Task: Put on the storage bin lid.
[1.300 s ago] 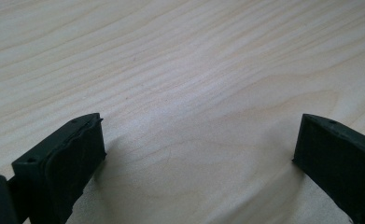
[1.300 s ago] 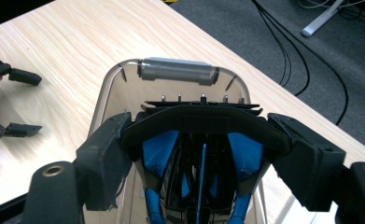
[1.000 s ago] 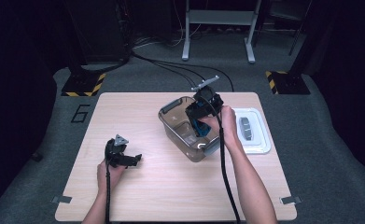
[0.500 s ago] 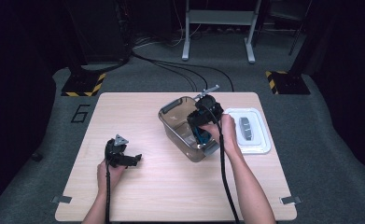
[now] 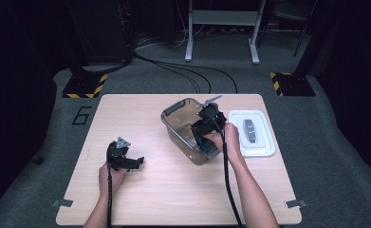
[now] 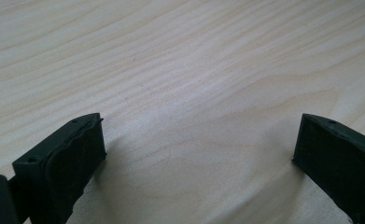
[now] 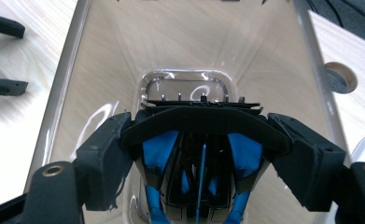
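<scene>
The right claw (image 7: 201, 154) is down inside the clear plastic container (image 5: 180, 124) near the middle of the worktop (image 5: 173, 190), its jaws pinching a black and blue object (image 7: 201, 140) from both sides. What that object is I cannot quite make out; it may be some kind of clip. The container's lid (image 5: 252, 133) lies just beside it on the right. The left claw (image 5: 136, 162) rests on bare wood well apart, jaws spread with nothing between them.
</scene>
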A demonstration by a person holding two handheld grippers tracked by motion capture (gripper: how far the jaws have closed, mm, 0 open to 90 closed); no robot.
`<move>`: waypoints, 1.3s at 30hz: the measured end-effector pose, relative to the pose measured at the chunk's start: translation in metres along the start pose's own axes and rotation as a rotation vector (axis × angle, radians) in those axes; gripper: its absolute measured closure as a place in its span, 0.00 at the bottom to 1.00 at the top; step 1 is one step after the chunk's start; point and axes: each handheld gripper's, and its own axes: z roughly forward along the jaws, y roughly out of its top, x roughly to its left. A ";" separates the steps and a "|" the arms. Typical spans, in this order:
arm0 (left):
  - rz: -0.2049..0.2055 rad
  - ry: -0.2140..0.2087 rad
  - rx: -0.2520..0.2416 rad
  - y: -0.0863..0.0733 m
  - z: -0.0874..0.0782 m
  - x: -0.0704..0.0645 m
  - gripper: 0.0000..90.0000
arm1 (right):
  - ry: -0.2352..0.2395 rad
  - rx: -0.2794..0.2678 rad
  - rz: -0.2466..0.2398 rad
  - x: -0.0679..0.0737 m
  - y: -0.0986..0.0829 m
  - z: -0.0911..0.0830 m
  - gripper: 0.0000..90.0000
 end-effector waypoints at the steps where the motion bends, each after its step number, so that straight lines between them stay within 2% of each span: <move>1: 0.001 0.000 0.000 0.000 0.000 0.000 0.02 | 0.001 0.000 0.001 0.000 -0.001 0.001 0.27; 17: -0.001 0.001 -0.001 0.000 0.000 0.000 0.02 | 0.012 0.036 0.019 -0.001 -0.013 0.007 0.27; 39: 0.000 0.001 -0.001 0.000 0.000 0.000 0.02 | -0.008 0.115 0.019 0.000 -0.015 -0.005 0.27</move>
